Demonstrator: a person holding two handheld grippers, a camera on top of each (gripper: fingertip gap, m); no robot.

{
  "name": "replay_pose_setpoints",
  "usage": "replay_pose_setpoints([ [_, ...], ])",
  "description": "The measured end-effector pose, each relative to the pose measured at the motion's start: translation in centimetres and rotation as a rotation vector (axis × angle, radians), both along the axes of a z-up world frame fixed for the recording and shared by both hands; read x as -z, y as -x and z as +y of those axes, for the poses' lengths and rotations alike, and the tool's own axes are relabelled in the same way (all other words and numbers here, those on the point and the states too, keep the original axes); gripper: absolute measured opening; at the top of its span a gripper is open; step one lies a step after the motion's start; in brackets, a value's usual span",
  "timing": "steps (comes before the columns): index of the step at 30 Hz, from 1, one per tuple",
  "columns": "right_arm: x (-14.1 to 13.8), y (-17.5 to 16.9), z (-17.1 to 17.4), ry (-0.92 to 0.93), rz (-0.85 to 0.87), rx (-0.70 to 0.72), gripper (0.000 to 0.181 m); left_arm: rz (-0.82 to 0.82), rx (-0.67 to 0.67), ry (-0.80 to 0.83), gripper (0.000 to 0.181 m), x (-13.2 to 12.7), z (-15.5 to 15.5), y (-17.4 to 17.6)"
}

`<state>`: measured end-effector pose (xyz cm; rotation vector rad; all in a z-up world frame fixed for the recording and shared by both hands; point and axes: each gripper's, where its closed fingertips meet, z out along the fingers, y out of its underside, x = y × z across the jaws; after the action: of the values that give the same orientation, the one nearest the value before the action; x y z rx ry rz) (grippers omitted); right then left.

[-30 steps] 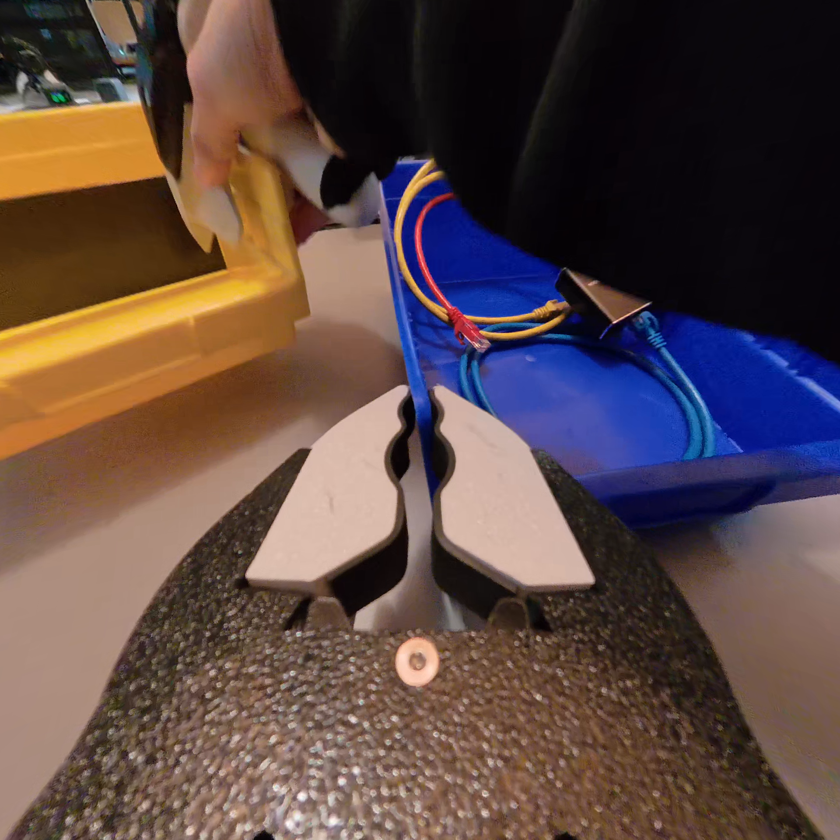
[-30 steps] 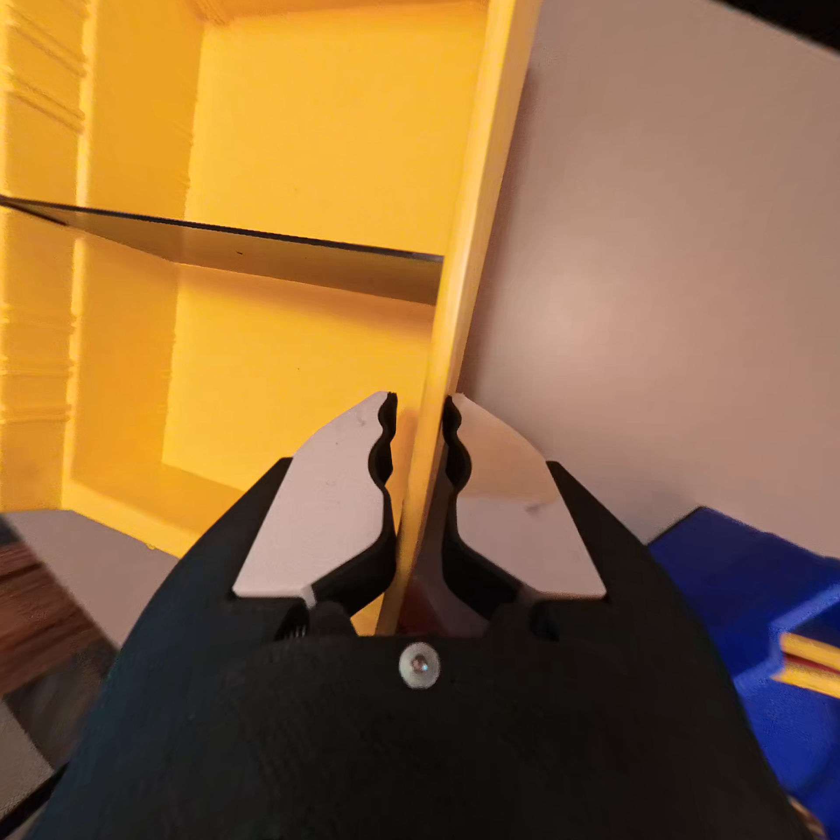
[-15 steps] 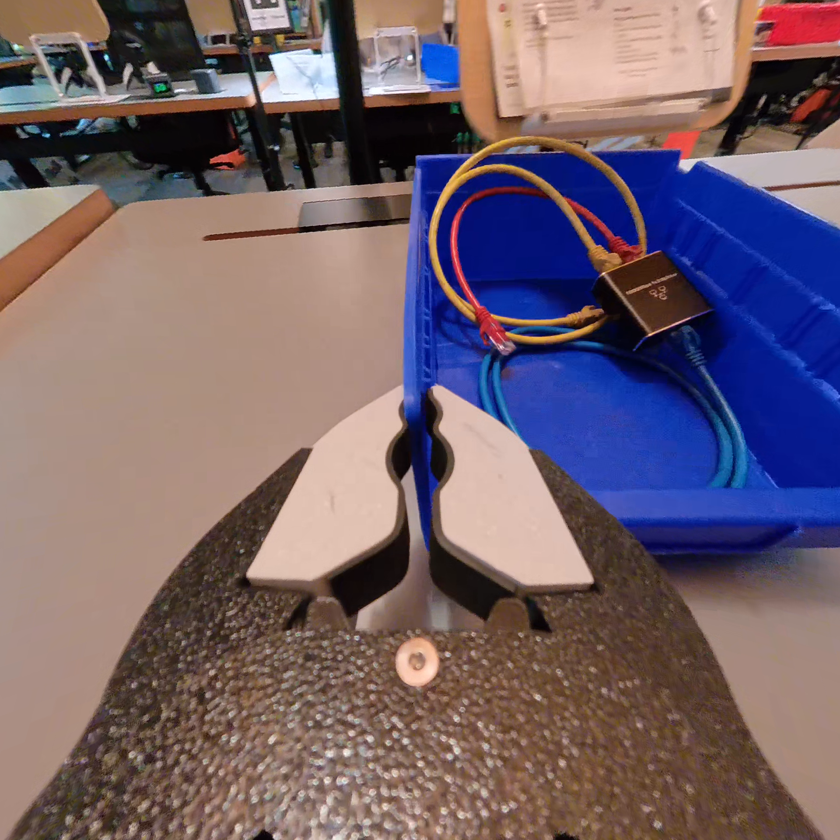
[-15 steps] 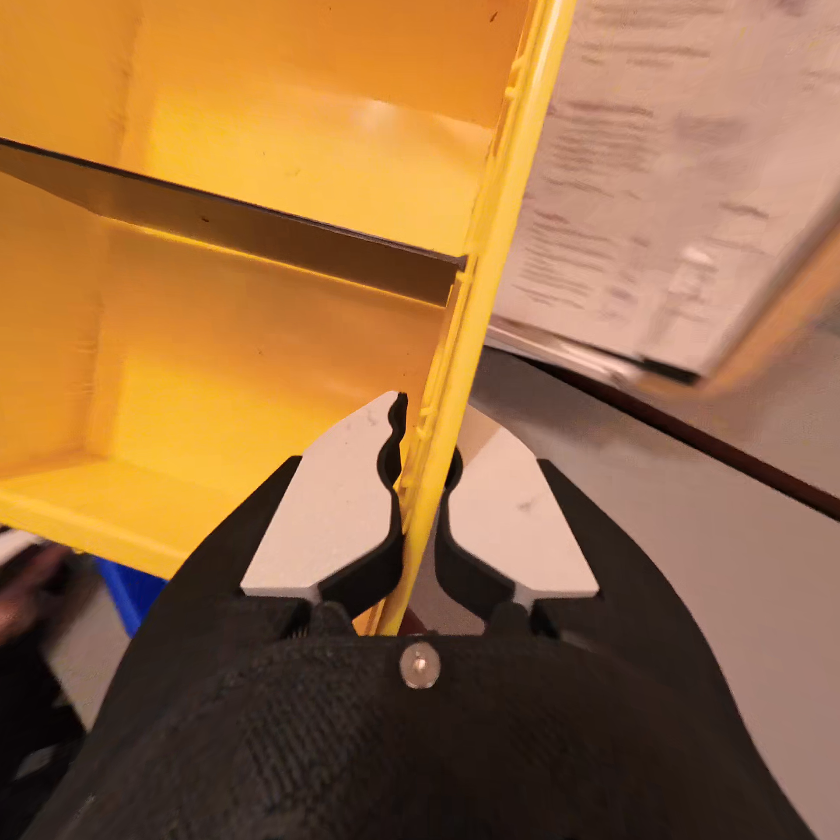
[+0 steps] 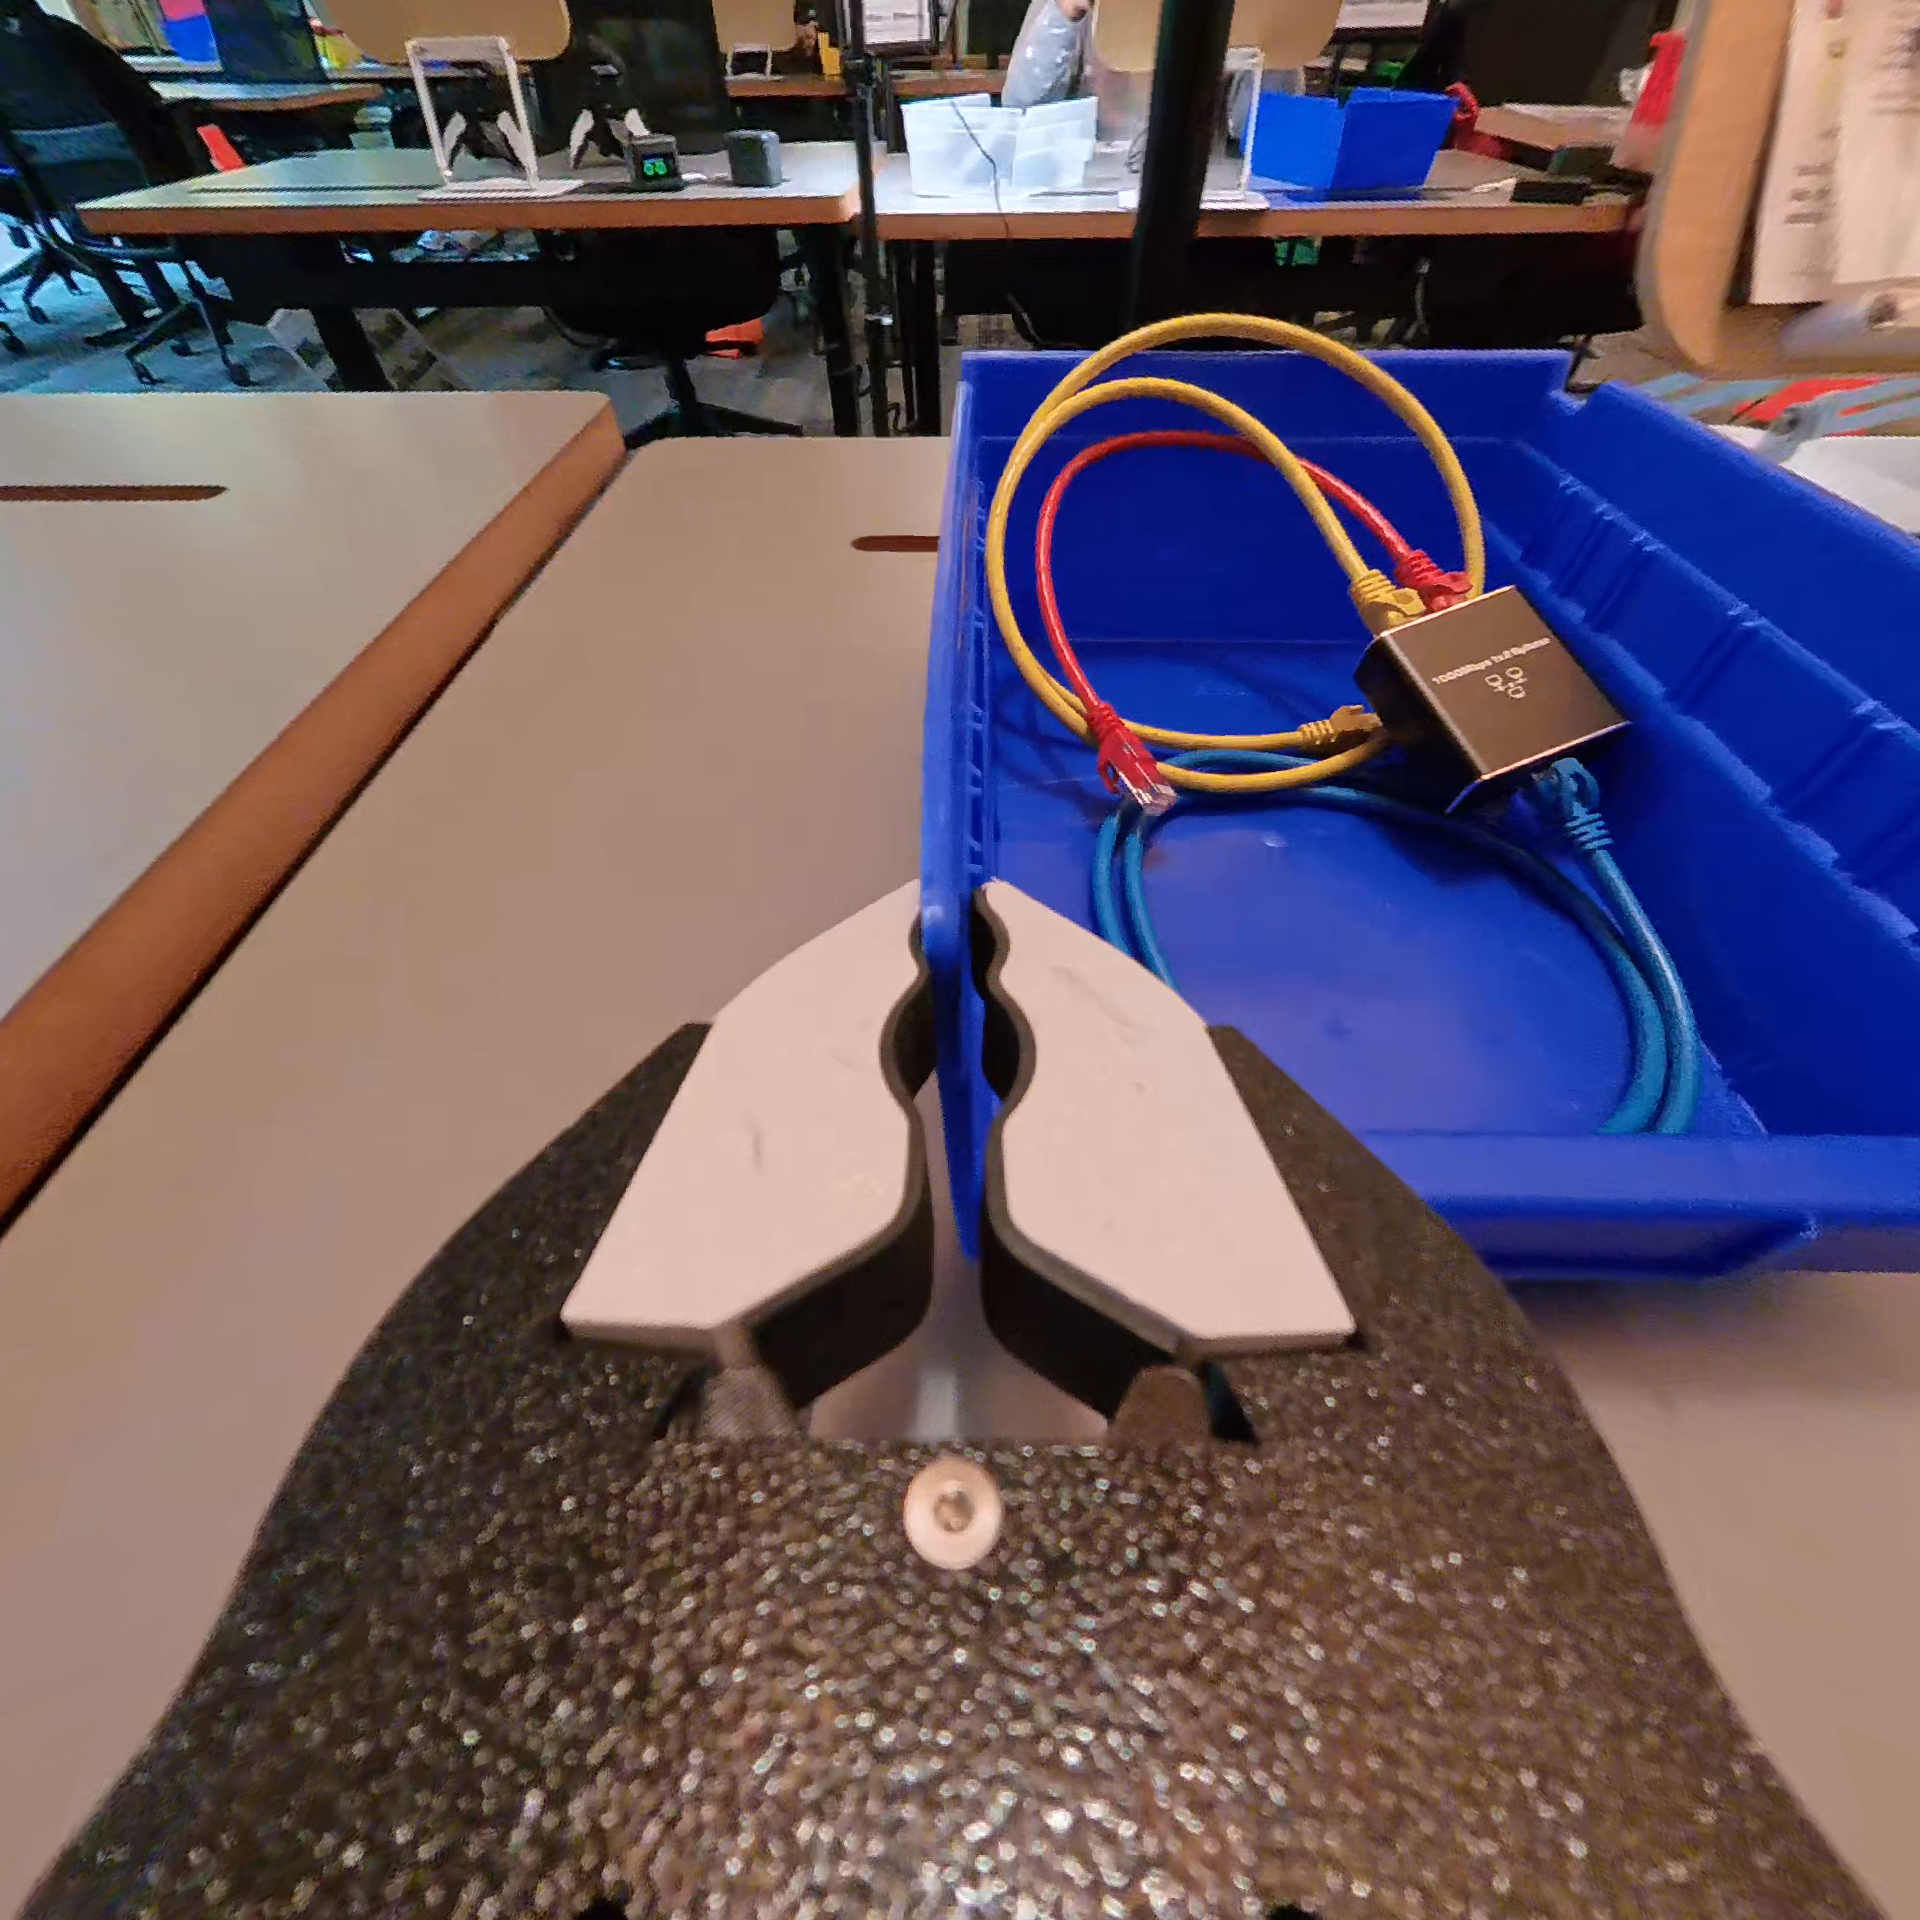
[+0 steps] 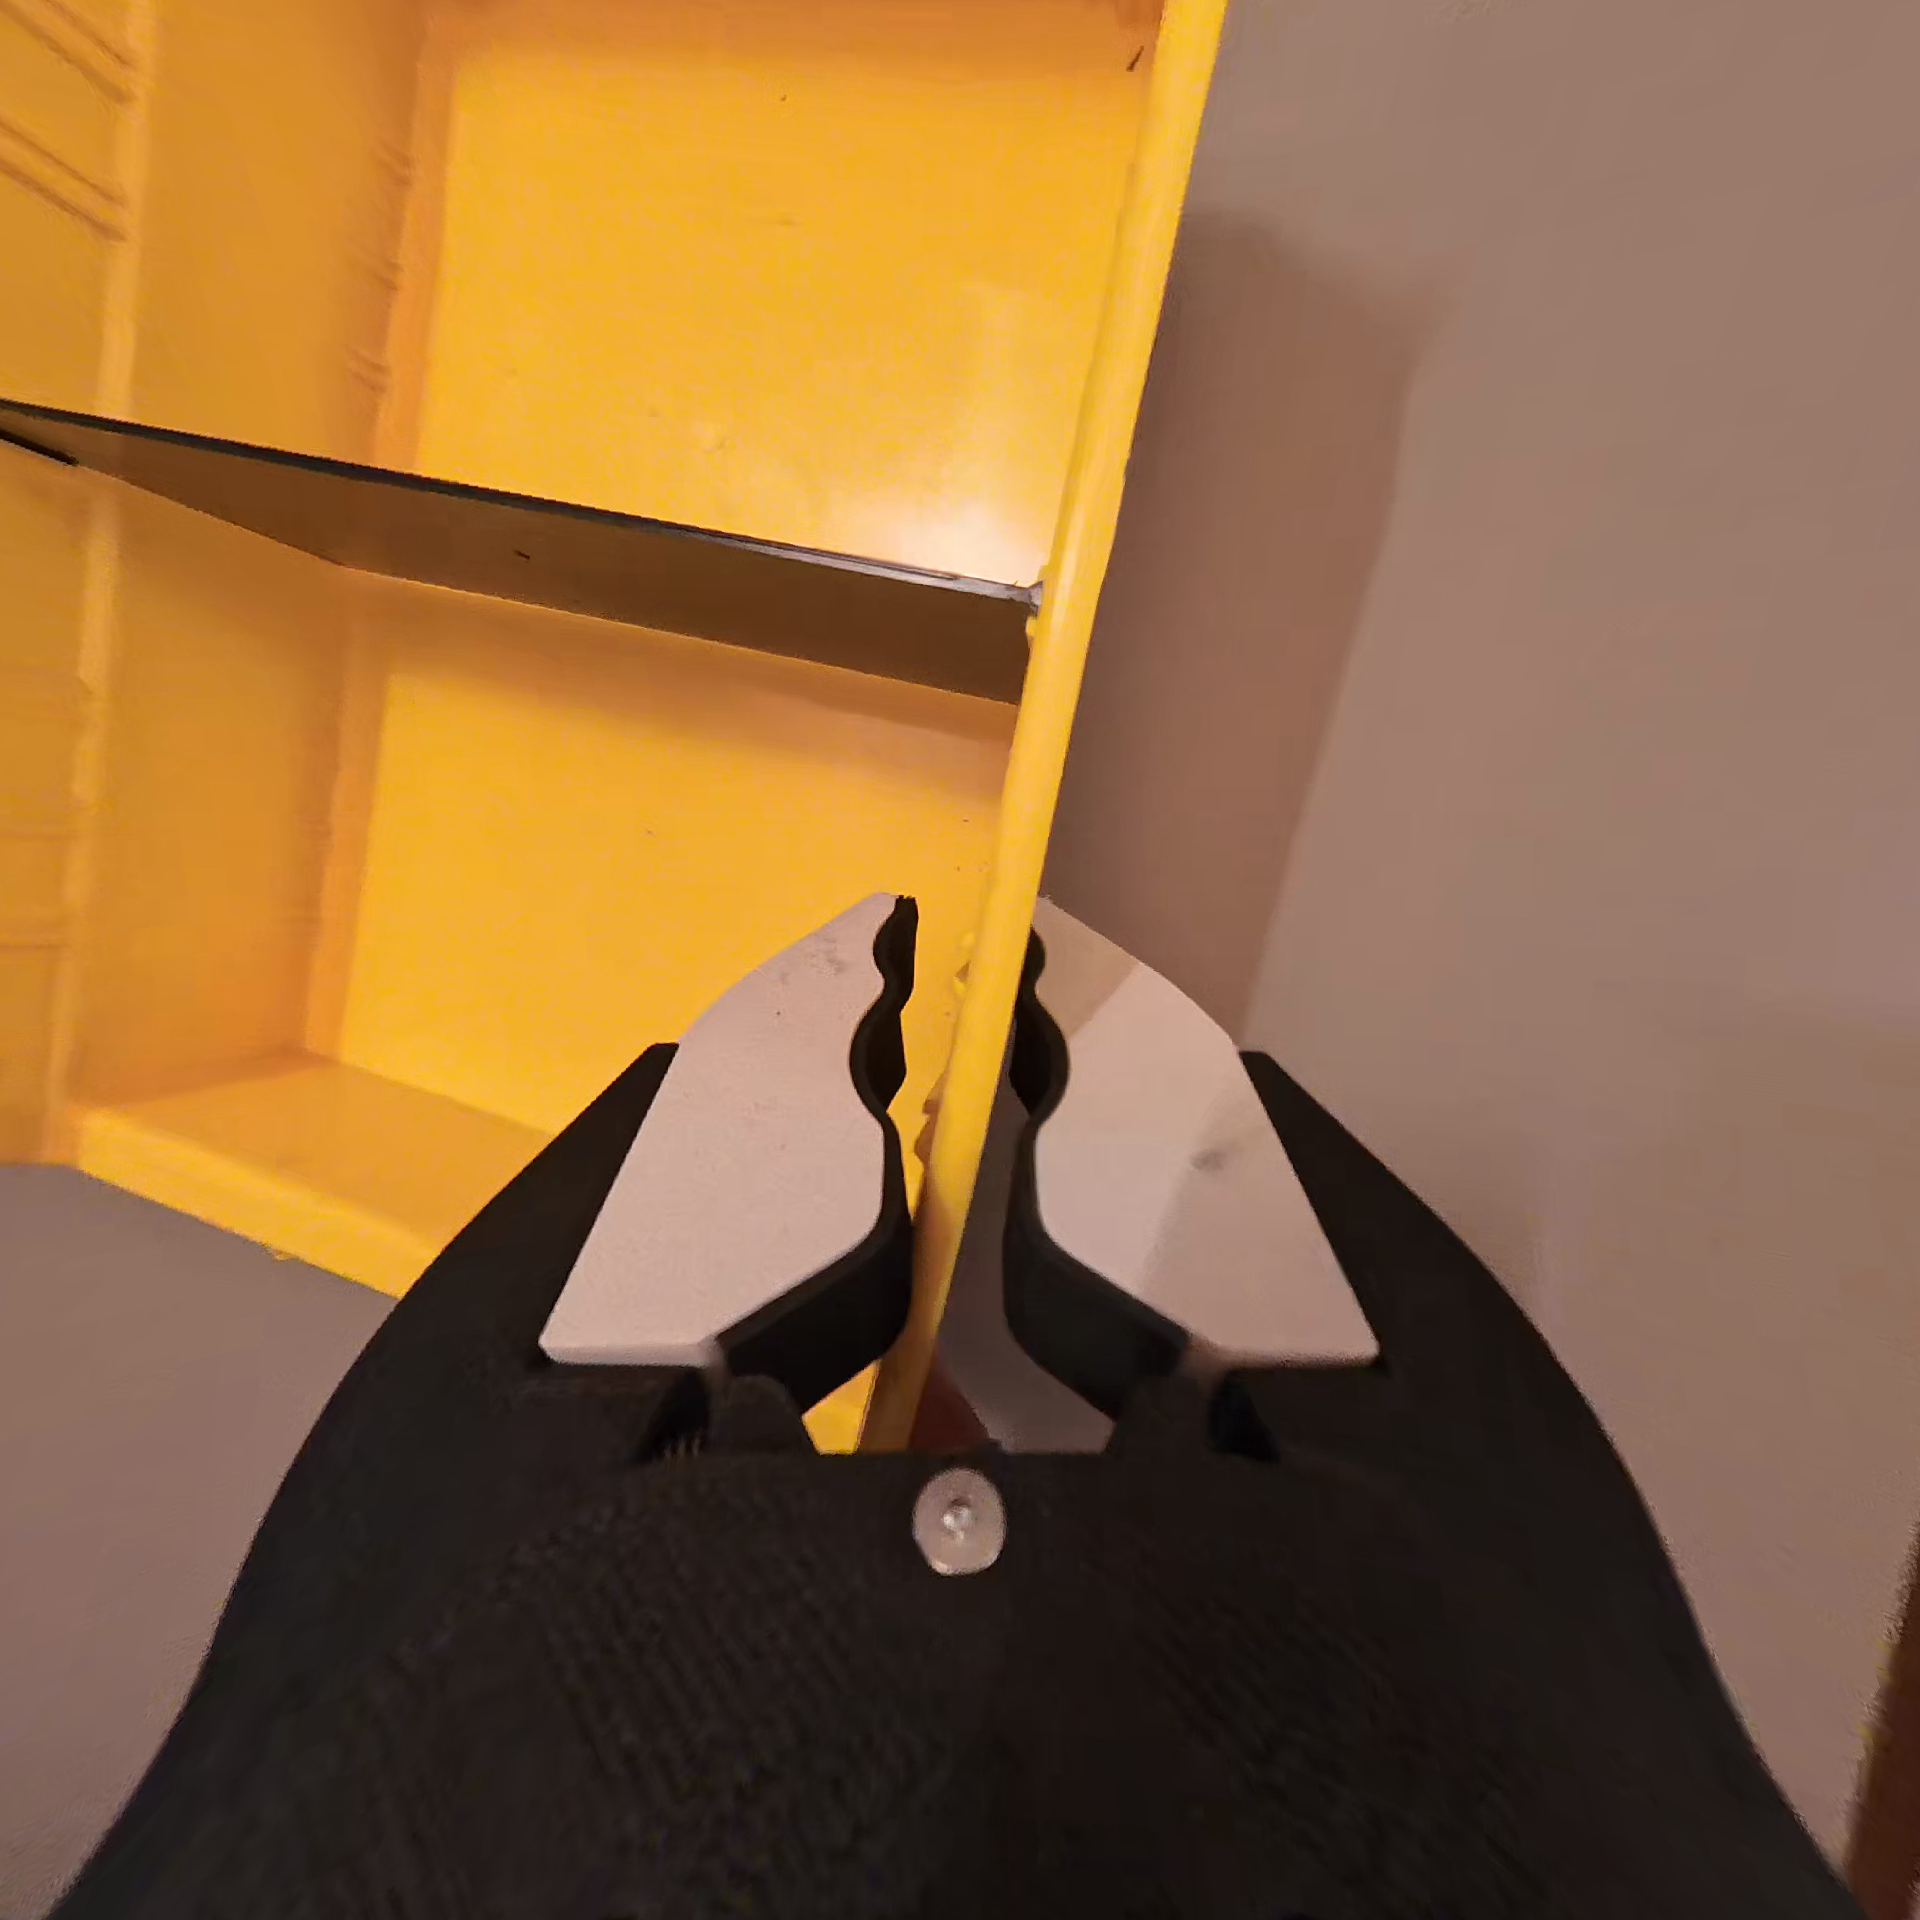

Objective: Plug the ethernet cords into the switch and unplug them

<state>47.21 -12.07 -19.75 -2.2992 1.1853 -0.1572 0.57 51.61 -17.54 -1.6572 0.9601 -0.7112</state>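
Note:
In the left wrist view a blue bin point(image 5: 1714, 665) sits on the grey table. Inside lie a dark grey switch point(image 5: 1486, 696), a yellow cord point(image 5: 1226, 332), a red cord point(image 5: 1049, 582) and a blue cord point(image 5: 1652, 997). Yellow, red and blue plugs sit at the switch; one red plug point(image 5: 1127, 764) and one yellow plug point(image 5: 1335, 727) lie loose. My left gripper point(image 5: 948, 914) is shut on the blue bin's left wall. In the right wrist view my right gripper point(image 6: 966, 920) is shut on the right wall of a yellow bin point(image 6: 644, 312), which has a black divider point(image 6: 540, 561).
The grey table point(image 5: 582, 831) stretches left of the blue bin, with a second table point(image 5: 208, 623) beside it. A clipboard with papers point(image 5: 1787, 177) hangs at the upper right. Desks and chairs stand in the background. Grey table surface point(image 6: 1558, 727) shows right of the yellow bin.
The yellow bin and the person's body have left the left wrist view, so the whole blue bin now shows. In the right wrist view the yellow bin has swung over the grey table.

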Motion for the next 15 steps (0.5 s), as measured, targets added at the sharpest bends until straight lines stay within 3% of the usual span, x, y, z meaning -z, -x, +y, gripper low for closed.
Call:
replay_pose_setpoints([
  [7, 1.7, -2.4, -2.5, -0.002, 0.053, -0.044, 0.015, 0.086, -0.044, -0.045, 0.009, -0.2, 2.6, -0.2],
  [9, 1.6, -2.9, -2.7, 0.003, 0.039, -0.055, 0.020, 0.061, -0.114, -0.085, 0.031, -2.4, 2.8, 0.3],
  [12, 1.1, -3.2, -2.7, 0.022, -0.039, -0.091, 0.025, -0.061, -0.023, -0.081, 0.037, -6.8, -0.5, -2.0],
  [15, -1.3, -3.5, -3.4, 0.024, -0.194, -0.060, 0.063, 0.025, 0.183, 0.167, 0.045, -5.9, -4.6, -6.7],
])
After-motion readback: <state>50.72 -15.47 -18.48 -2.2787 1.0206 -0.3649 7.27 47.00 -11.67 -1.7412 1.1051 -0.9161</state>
